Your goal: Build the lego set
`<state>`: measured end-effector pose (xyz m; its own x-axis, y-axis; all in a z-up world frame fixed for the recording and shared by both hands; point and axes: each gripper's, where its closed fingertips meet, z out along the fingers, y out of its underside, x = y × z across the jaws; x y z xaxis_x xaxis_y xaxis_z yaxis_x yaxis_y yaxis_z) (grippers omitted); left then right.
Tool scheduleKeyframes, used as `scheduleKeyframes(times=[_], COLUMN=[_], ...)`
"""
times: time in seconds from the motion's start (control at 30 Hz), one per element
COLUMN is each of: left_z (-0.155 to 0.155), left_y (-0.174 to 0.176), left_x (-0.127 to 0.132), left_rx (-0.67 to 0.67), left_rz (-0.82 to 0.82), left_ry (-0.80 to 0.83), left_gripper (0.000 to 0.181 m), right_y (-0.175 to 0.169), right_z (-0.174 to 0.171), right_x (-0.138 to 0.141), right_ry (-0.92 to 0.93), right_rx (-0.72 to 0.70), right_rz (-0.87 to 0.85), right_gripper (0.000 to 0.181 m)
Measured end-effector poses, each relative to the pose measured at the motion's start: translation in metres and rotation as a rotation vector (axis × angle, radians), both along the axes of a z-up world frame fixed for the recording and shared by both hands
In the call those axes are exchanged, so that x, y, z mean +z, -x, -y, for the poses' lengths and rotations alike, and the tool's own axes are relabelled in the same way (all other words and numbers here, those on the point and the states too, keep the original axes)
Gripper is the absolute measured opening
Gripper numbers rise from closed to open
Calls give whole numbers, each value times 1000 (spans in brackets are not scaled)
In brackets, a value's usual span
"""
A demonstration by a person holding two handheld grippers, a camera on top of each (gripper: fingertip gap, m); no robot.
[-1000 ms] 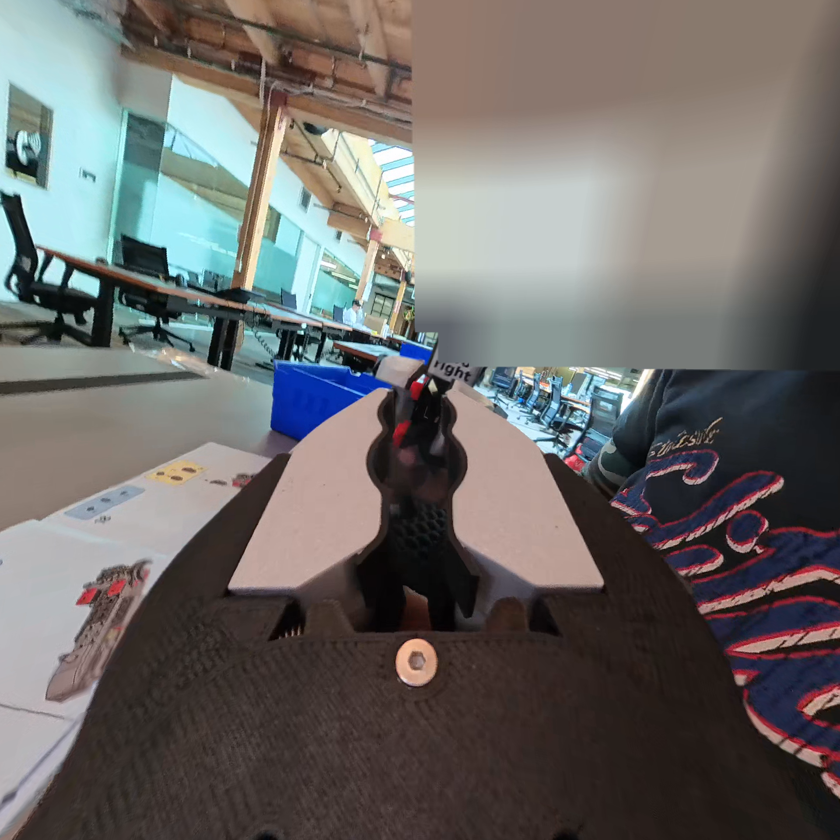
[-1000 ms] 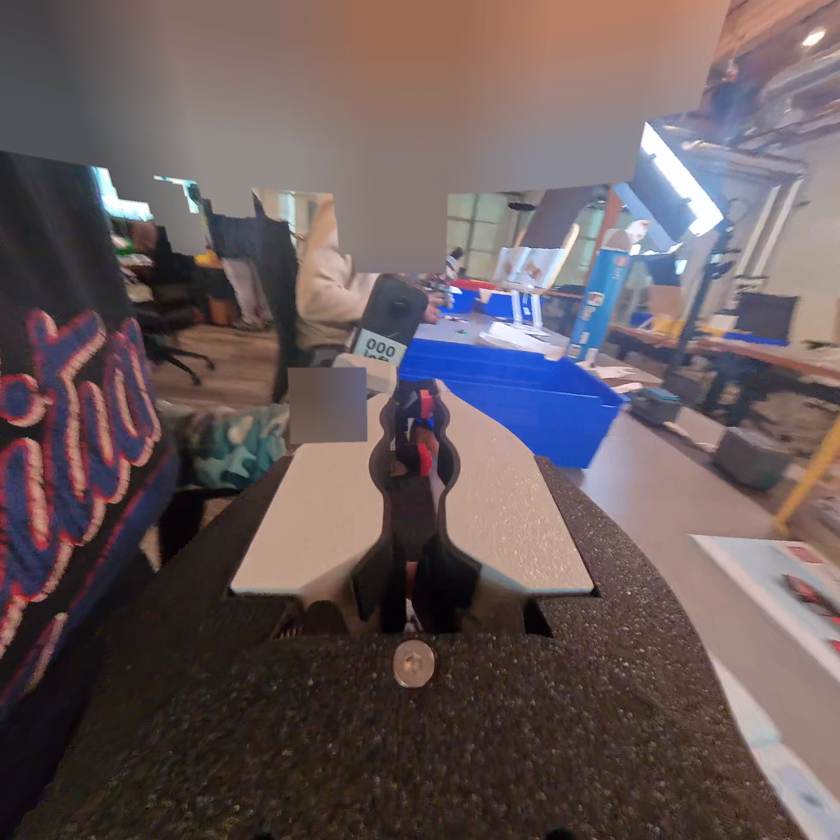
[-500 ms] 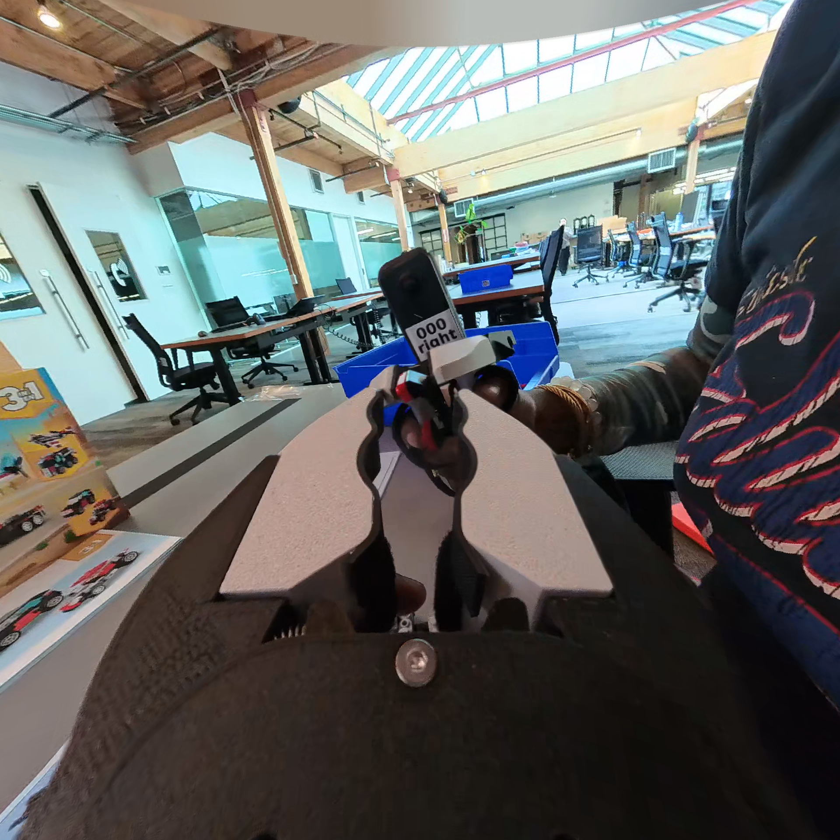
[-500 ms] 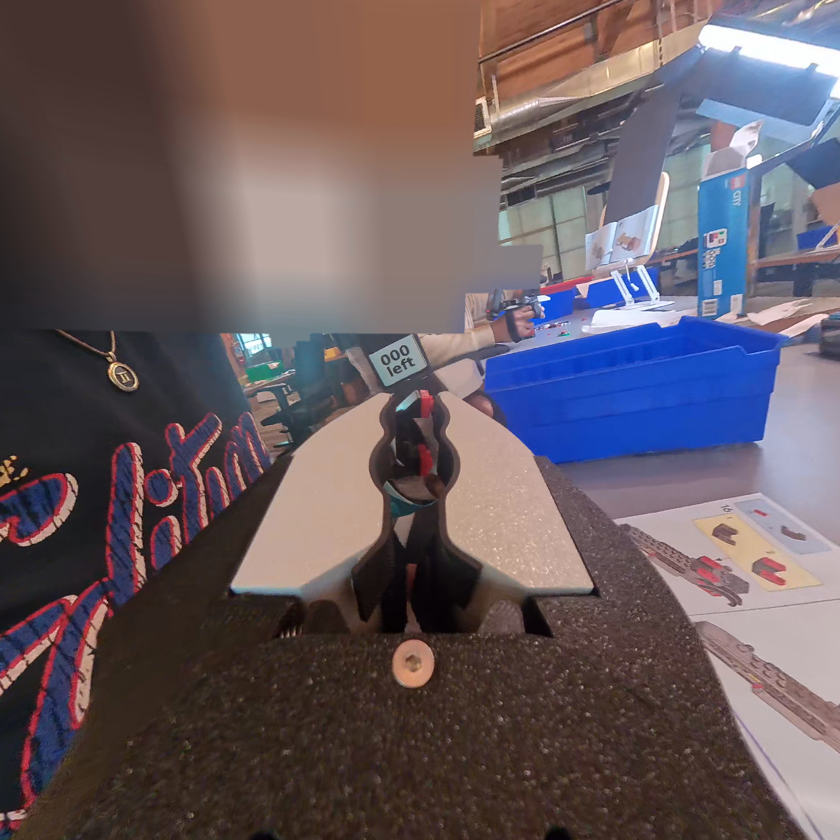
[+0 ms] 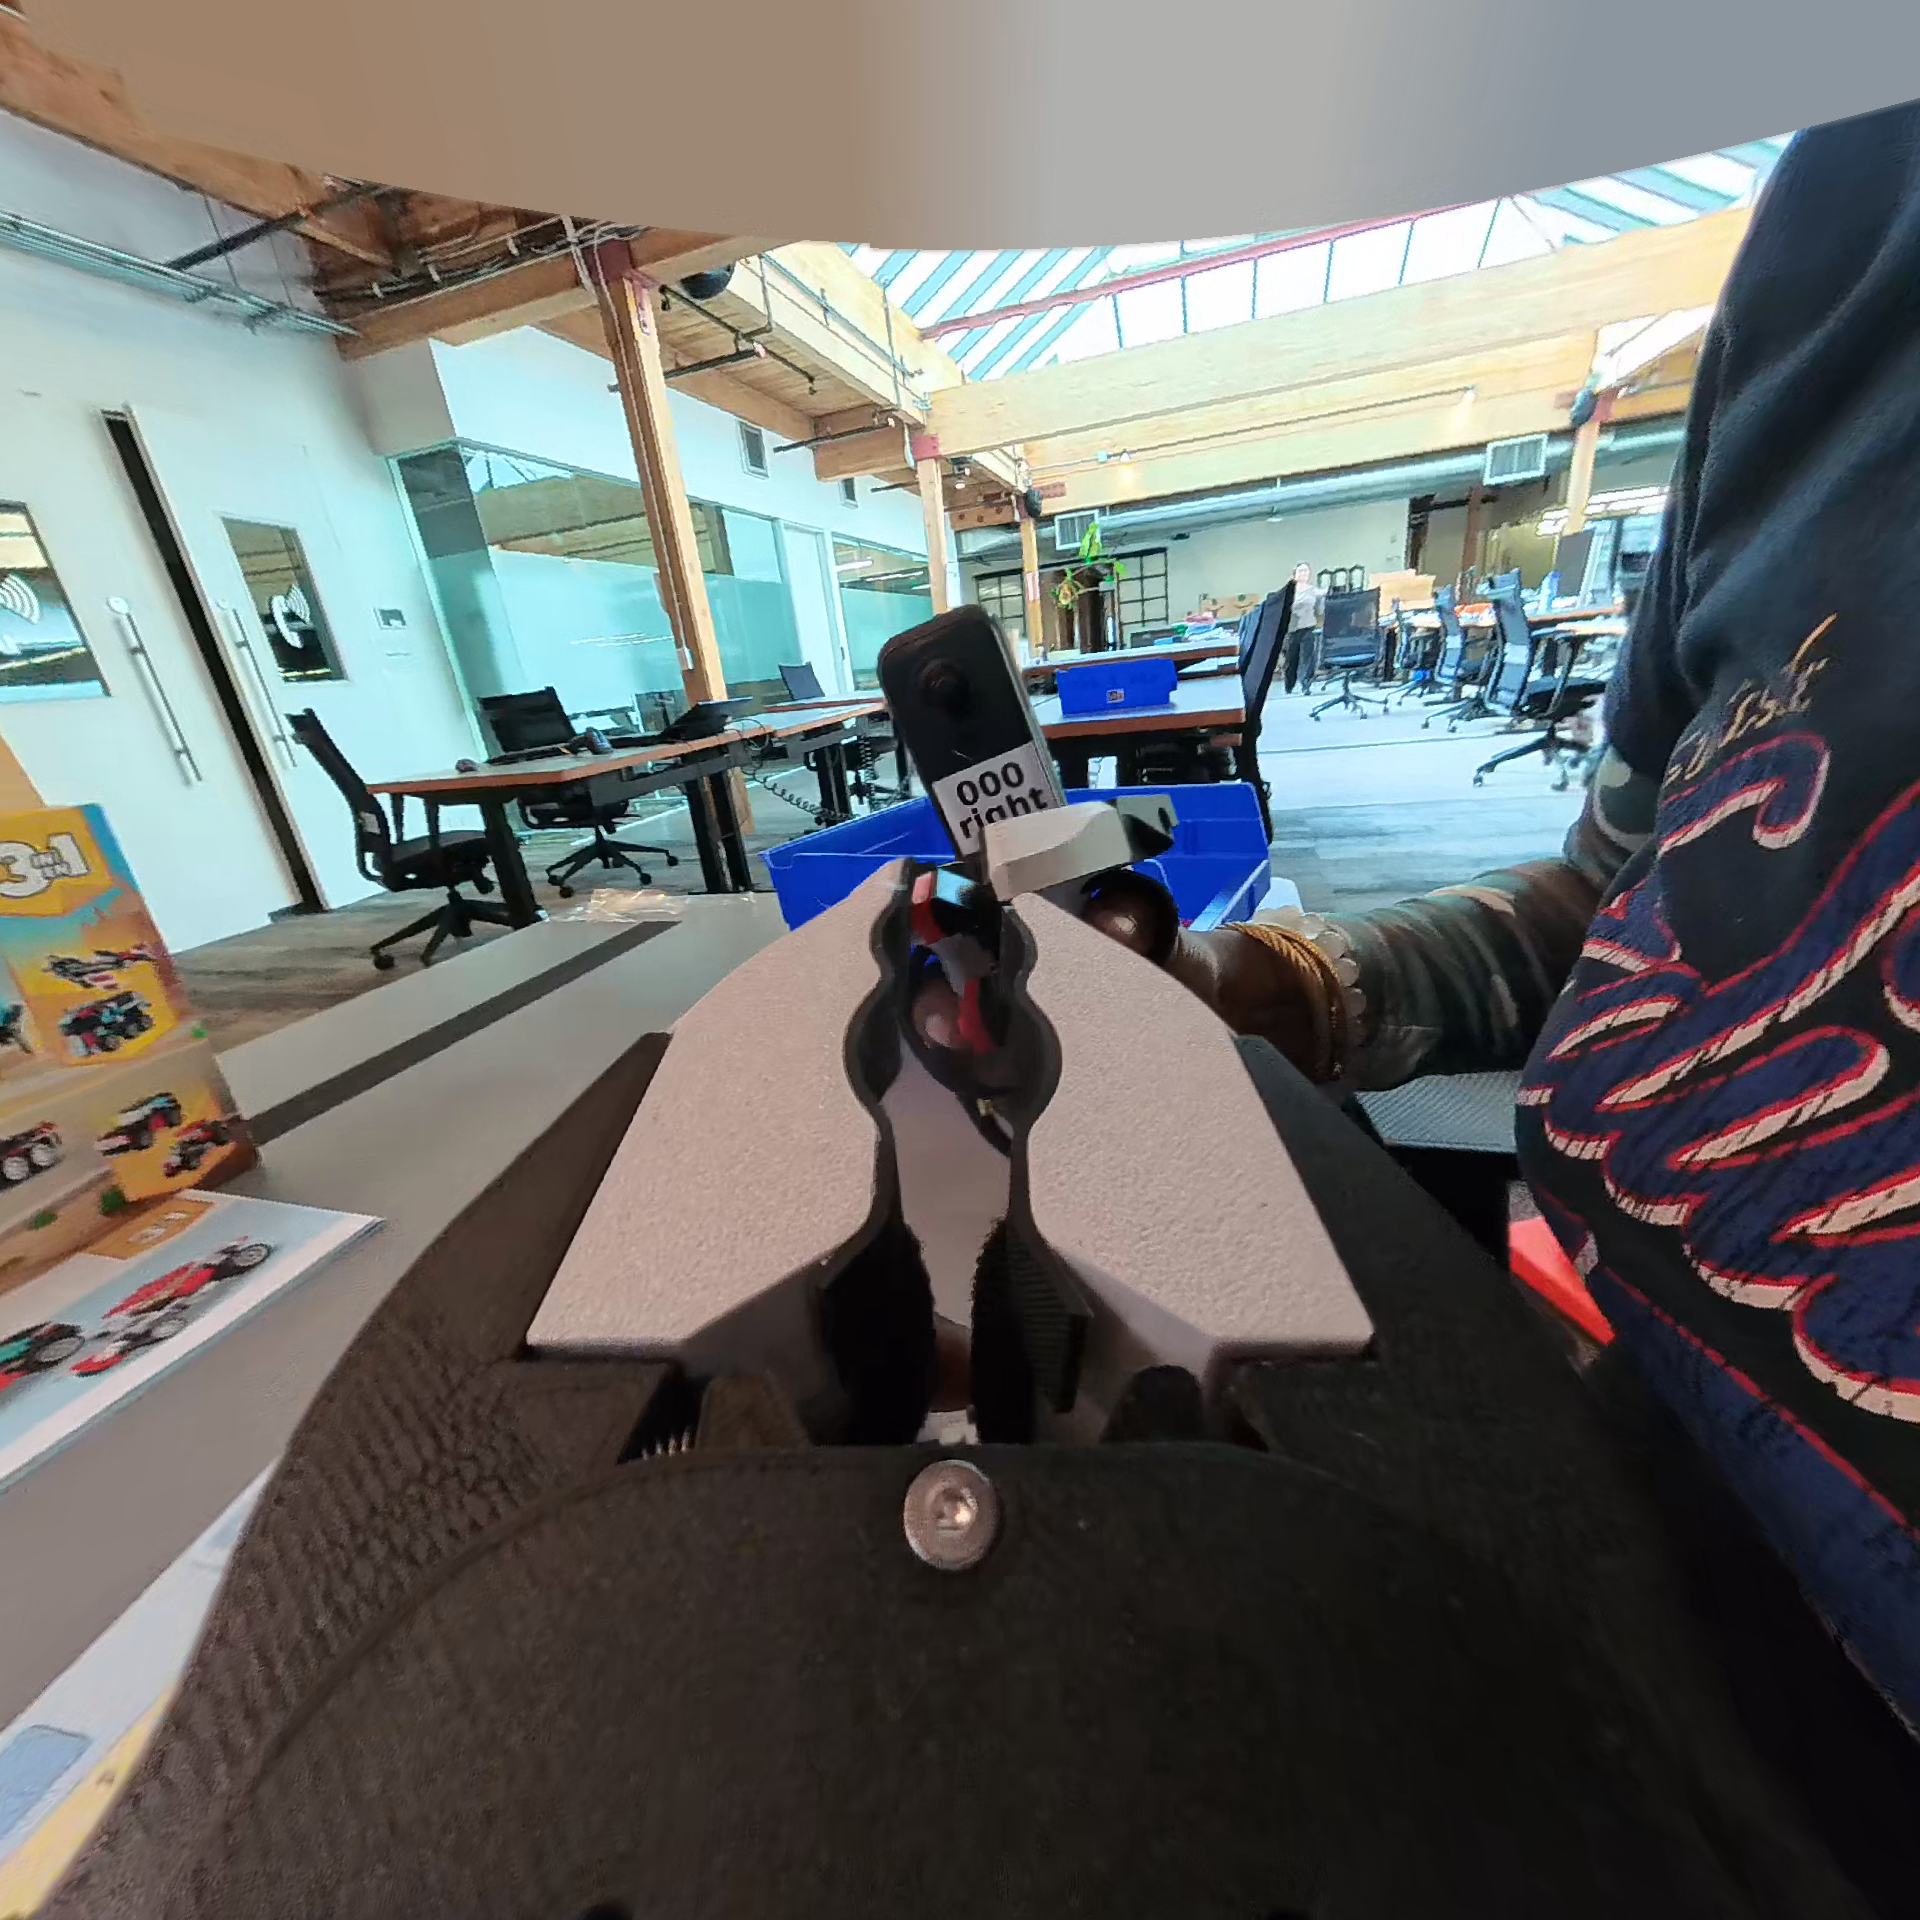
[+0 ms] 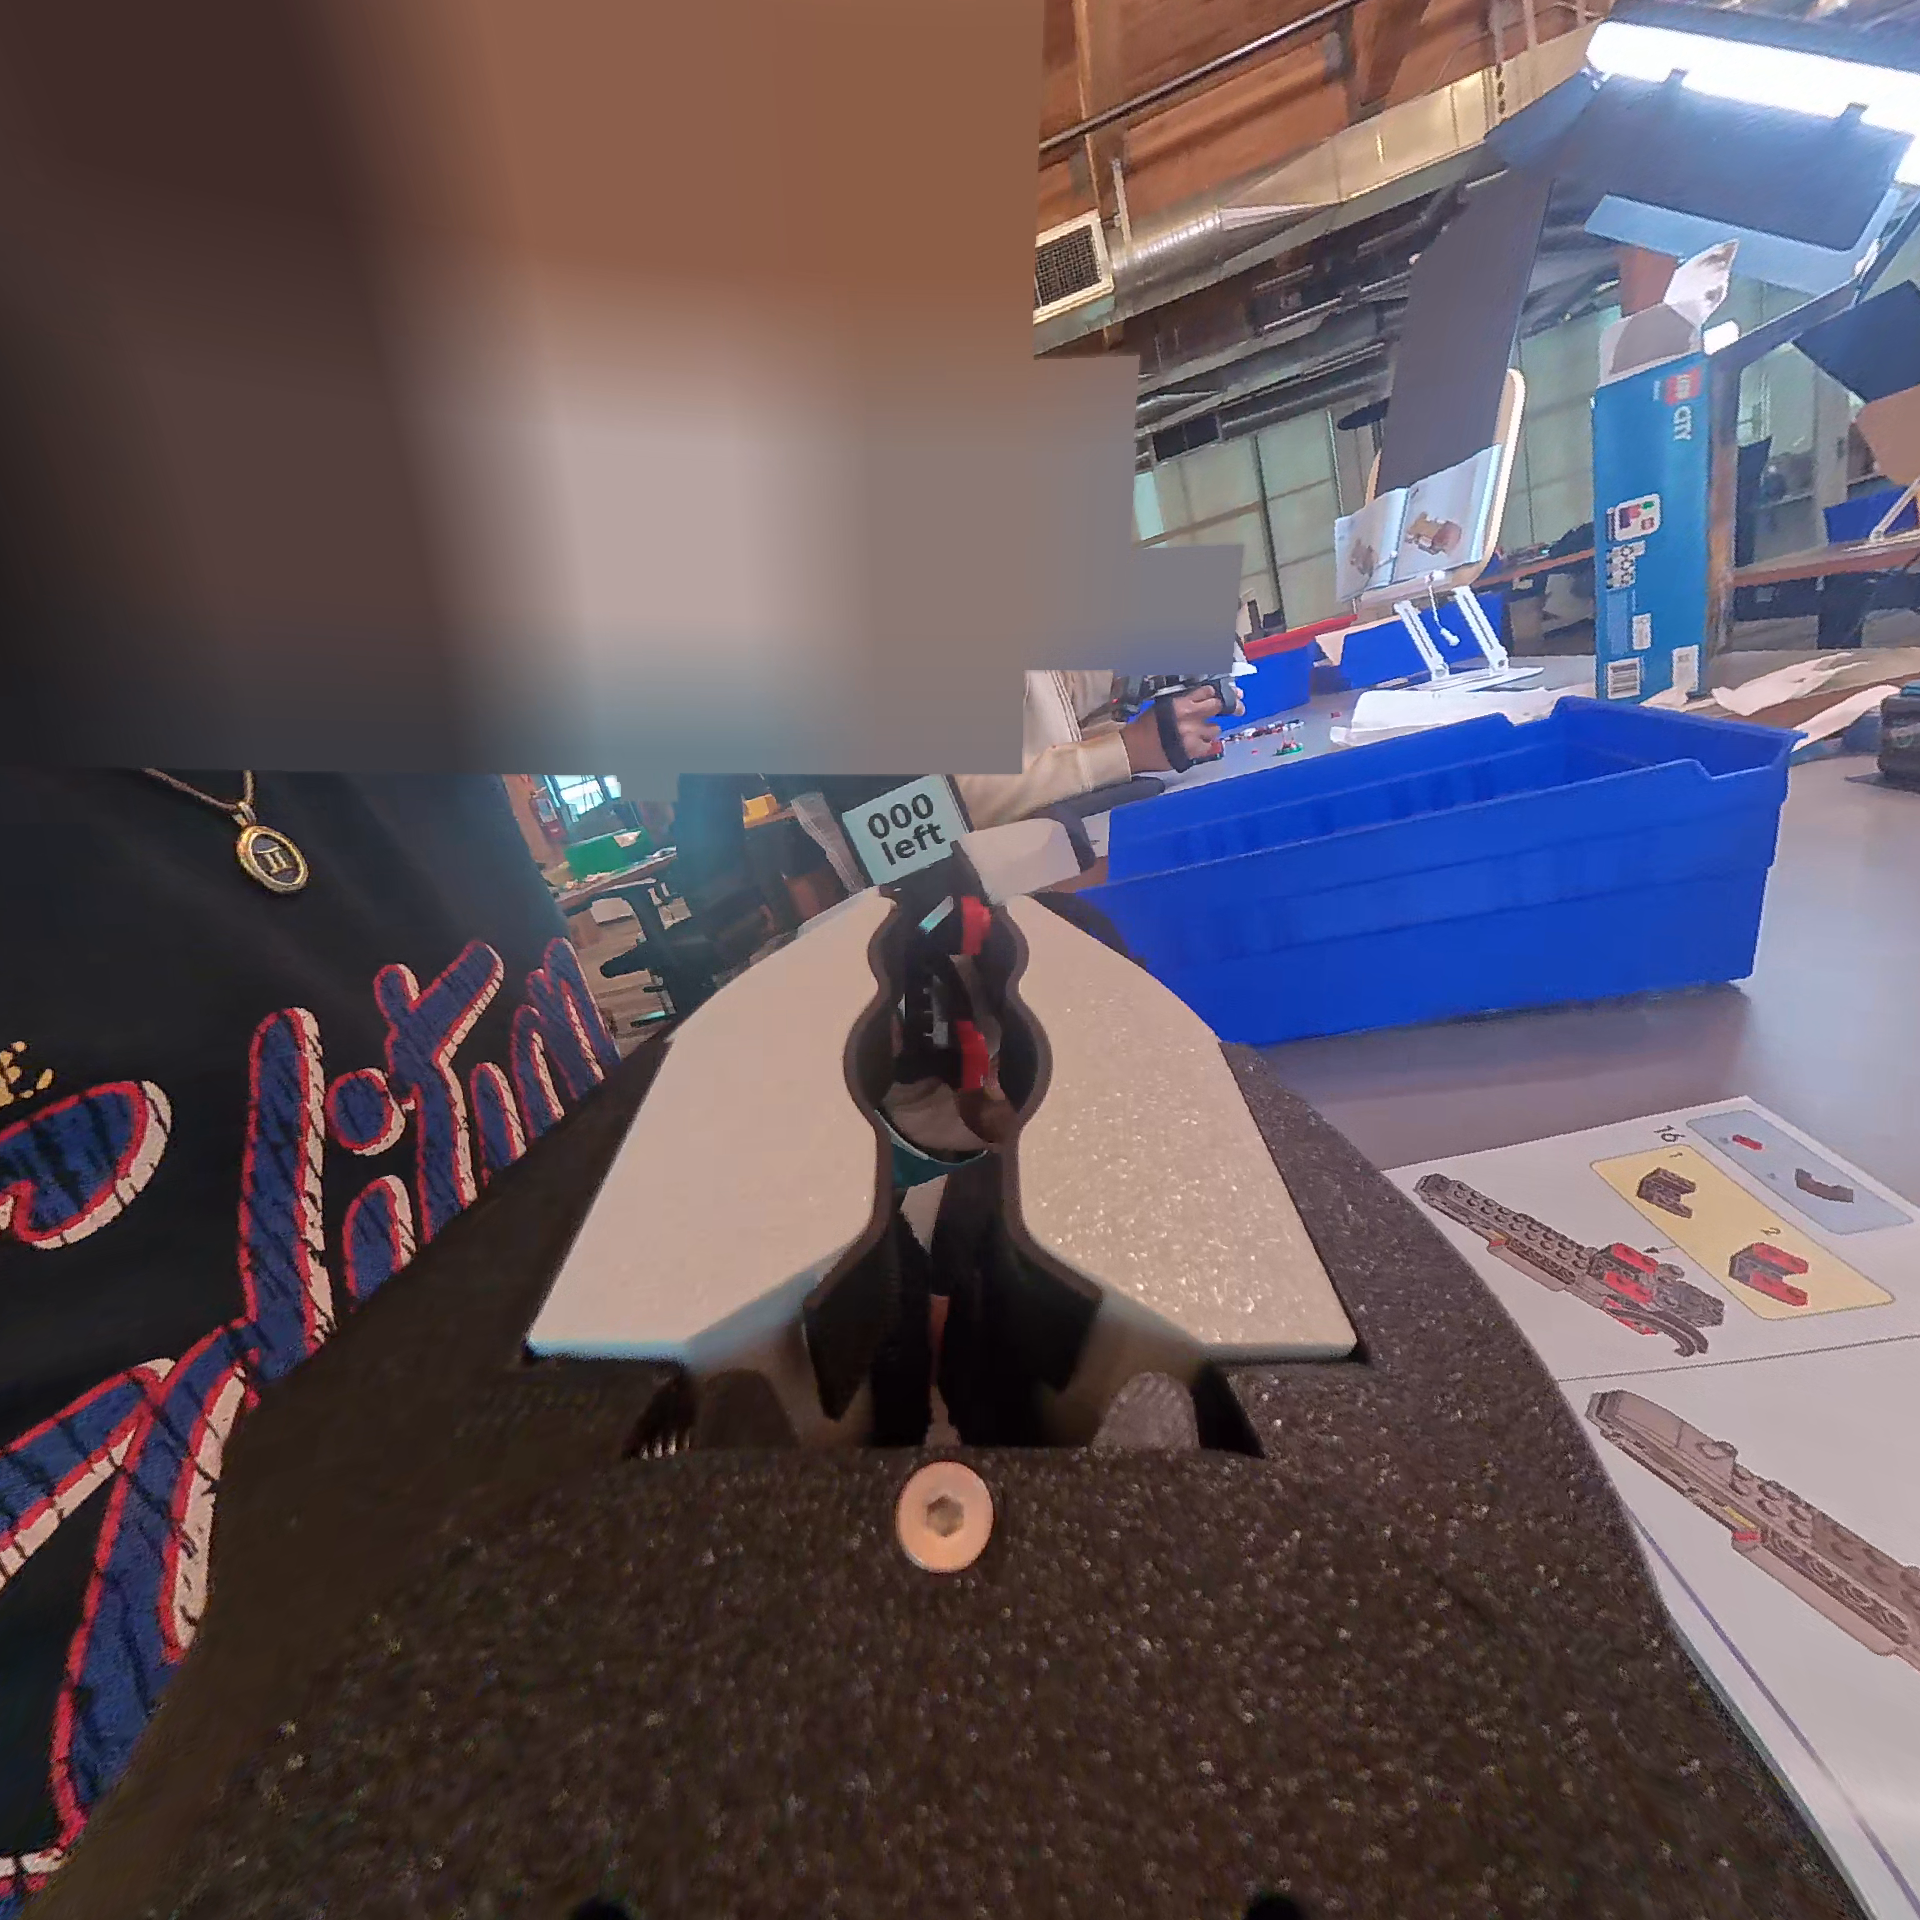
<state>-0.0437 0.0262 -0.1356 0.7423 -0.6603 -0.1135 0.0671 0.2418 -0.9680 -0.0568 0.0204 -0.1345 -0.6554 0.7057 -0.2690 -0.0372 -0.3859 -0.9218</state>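
Facing each other above the table, the two grippers meet at one small lego assembly.

Left wrist view: the left gripper (image 5: 951,914) has its two grey fingers (image 5: 769,1091) closed together at the tips on the lego assembly (image 5: 951,935), a black build with red parts. The right gripper (image 5: 1070,847) shows just beyond the assembly, touching it from the far side; one hand (image 5: 1247,977) holds it. One blue bin (image 5: 1205,831) sits on the grey table (image 5: 436,1049) behind the assembly. To the left of the assembly stands one lego box (image 5: 83,997), and one printed sheet (image 5: 156,1309) lies flat in front of that box. The person's dark printed shirt (image 5: 1766,987) fills the frame to the right of the assembly.

Right wrist view: the right gripper (image 6: 951,914) has its two fingers (image 6: 1132,1122) clamped on the same lego assembly (image 6: 961,987); two red parts are countable on it, one above the other. The left gripper (image 6: 1013,852) touches the assembly from the far side. Two blue bins (image 6: 1455,883), nested one inside the other, sit to the right of the assembly. One open instruction booklet (image 6: 1725,1299) lies on the table, right of the assembly and nearer the camera than the bins. One tall blue box (image 6: 1652,520) stands beyond the bins.
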Motion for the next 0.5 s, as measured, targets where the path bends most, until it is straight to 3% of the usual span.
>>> scheduleKeyframes(times=[0.5], left_z=[2], left_y=[-3], left_x=[3], left_rx=[7], left_rz=[38], left_ry=[0], left_gripper=[13], right_y=[-4], right_z=[2], right_x=[4], right_ry=[-36], right_rx=[-17], right_rz=[-61], right_gripper=[14])
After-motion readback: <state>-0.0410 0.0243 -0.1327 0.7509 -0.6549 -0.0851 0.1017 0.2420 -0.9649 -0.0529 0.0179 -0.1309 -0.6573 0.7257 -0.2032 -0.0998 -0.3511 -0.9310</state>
